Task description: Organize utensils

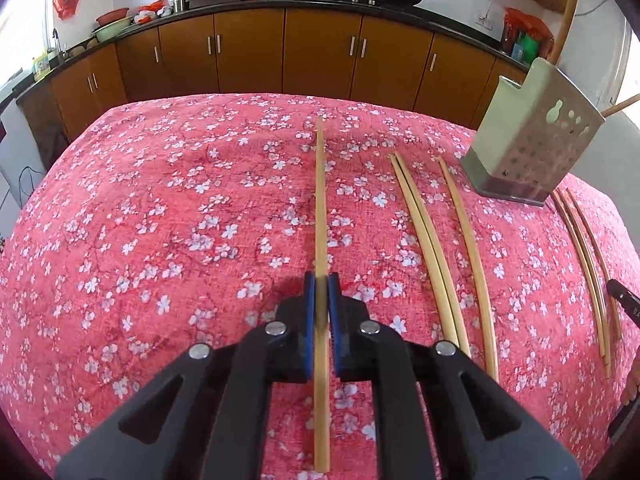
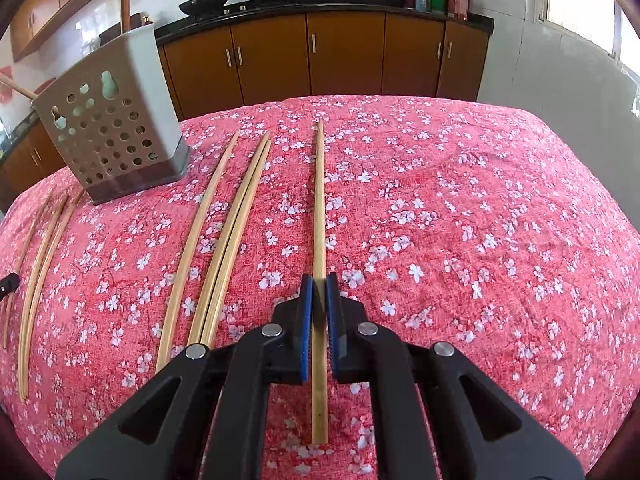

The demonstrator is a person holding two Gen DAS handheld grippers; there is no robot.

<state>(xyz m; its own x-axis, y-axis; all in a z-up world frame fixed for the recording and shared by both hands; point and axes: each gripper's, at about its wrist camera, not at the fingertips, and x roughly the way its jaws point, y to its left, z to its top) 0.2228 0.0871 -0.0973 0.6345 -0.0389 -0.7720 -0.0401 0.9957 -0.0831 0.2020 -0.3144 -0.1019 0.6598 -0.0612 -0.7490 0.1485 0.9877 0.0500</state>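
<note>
One chopstick is pinched between the blue pads of the left gripper, and another chopstick is clamped the same way by the right gripper — each is gripped near the thick end, probably so the tip can be aimed into the perforated holder. The holder is stood on the floral tablecloth, between the two grippers. More loose chopsticks are left lying on the cloth, well apart from the held ones — likely next in line.
</note>
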